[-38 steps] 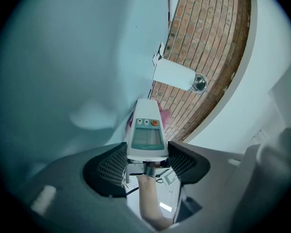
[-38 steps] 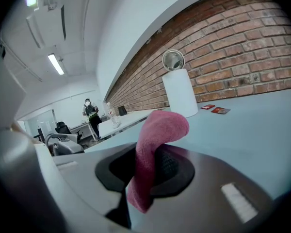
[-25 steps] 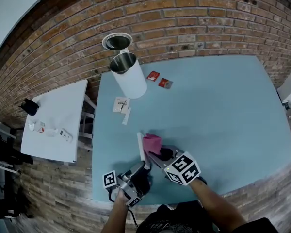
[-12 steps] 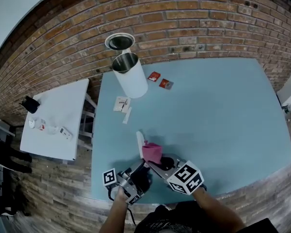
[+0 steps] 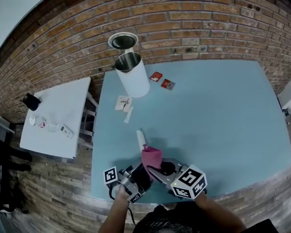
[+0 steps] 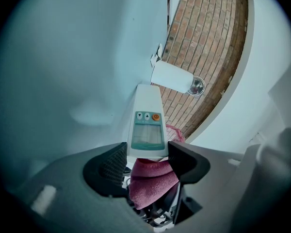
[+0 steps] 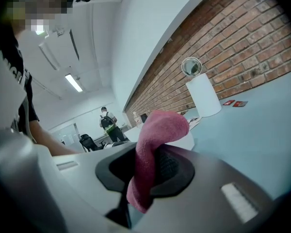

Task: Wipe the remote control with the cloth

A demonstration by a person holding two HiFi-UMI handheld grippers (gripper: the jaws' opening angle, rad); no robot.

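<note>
My left gripper [image 5: 138, 171] [image 6: 145, 160] is shut on the near end of a white remote control [image 5: 140, 139] [image 6: 146, 125], held level above the blue table [image 5: 208, 110]. Its small screen and buttons face the left gripper view. My right gripper [image 5: 157, 165] [image 7: 150, 166] is shut on a pink cloth [image 5: 151, 157] [image 7: 157, 144]. The cloth sits folded over the remote's near part, just in front of the left jaws. Pink cloth [image 6: 153, 178] also hangs under the remote between the left jaws.
A white cylinder can [image 5: 132, 74] lies tipped at the table's far left, its lid [image 5: 122, 41] behind it. Two small red packets [image 5: 161, 79] and white paper slips [image 5: 122, 105] lie nearby. A white side table [image 5: 58, 120] stands to the left. A brick wall [image 5: 184, 23] runs behind.
My right gripper has drawn the pink cloth back along the remote toward me and lifted a little. The left gripper and the remote have stayed in place.
</note>
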